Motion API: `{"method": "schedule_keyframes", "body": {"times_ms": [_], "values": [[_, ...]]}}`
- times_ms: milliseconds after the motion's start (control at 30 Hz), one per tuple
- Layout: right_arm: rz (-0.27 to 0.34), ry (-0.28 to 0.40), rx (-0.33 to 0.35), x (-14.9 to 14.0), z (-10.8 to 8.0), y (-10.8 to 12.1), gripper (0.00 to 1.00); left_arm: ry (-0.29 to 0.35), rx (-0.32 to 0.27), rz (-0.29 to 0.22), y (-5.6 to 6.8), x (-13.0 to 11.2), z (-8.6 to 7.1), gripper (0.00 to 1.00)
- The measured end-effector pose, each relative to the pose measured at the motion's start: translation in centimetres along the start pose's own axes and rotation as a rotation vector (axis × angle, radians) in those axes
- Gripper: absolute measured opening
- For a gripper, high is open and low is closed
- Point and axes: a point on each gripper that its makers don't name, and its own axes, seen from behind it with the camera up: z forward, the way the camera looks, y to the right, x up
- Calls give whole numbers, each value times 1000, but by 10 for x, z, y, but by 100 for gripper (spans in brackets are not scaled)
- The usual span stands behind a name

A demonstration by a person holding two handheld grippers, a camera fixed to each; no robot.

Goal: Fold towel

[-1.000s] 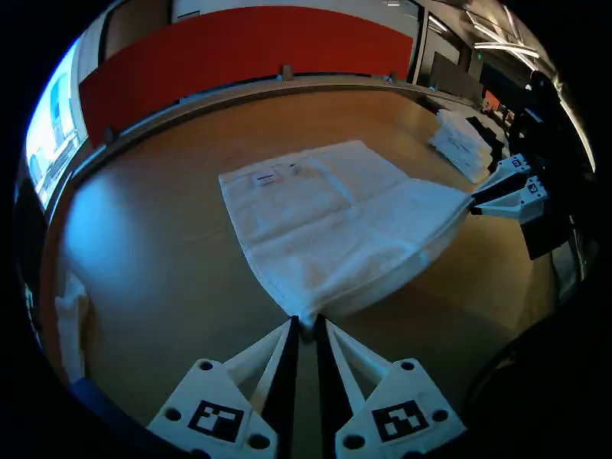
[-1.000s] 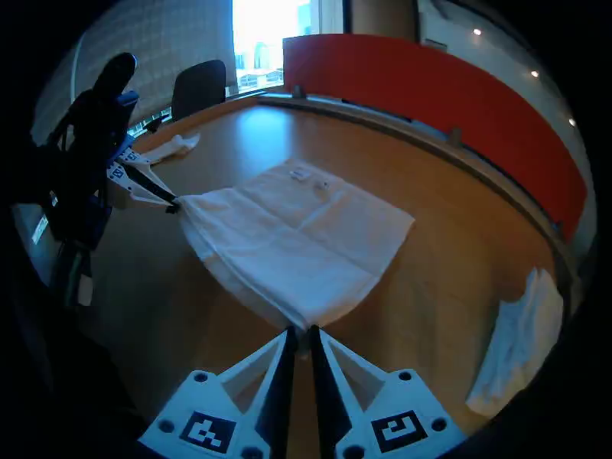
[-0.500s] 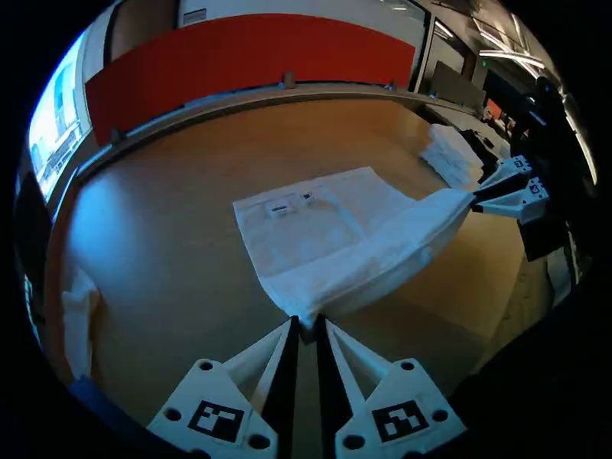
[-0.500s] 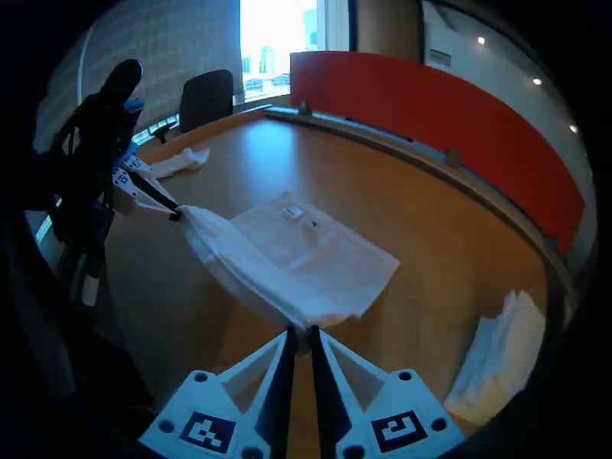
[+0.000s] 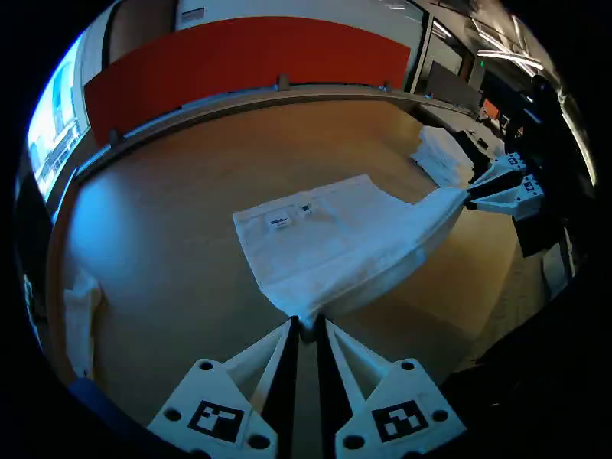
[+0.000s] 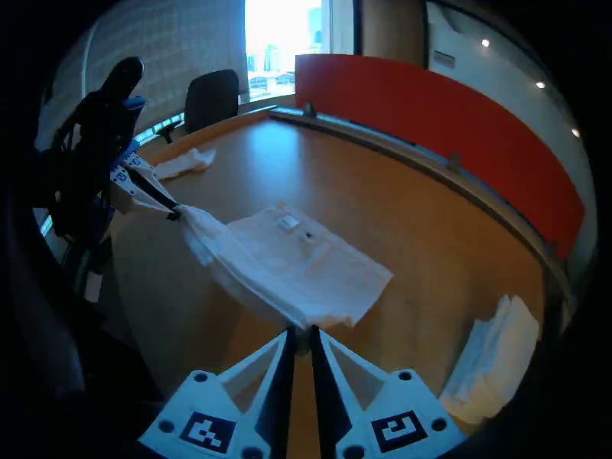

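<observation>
White towel [image 5: 336,237] gripped: left claw [image 5: 306,325], right claw [image 6: 301,333] | stack [image 5: 444,153], maybe towels, nearby

Light: dim, bluish indoor — blown-out window [image 6: 287,38] at top centre | Glare: blue sheen on surface [image 5: 115,229] at left | Edges: strong fisheye bending, right side shadowed | Focus: sharp centre — softer rim

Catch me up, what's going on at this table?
A person holding a gripper in each hand is mid-fold on a white towel on the wooden table. The left gripper and right gripper each pinch a near corner, that edge raised; the far half lies flat, tags up. A pile of white cloths sits aside.
</observation>
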Motion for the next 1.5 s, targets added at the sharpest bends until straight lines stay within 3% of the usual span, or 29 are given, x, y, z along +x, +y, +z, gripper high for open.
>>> {"method": "schedule_keyframes", "body": {"times_ms": [367, 600, 1067, 1500], "values": [[1, -8, -7, 2, 5, 7, 14, 0, 5, -18, -3, 6, 9, 15], [-1, -27, -19, 6, 19, 21, 15, 13, 23, -23, -16, 22, 28, 15], [28, -53, -53, 13, 56, 58, 14, 8, 50, 19, -42, 50, 68, 15], [51, -56, -76, 16, 77, 73, 15, 0, 76, 38, -55, 59, 85, 15]]}}
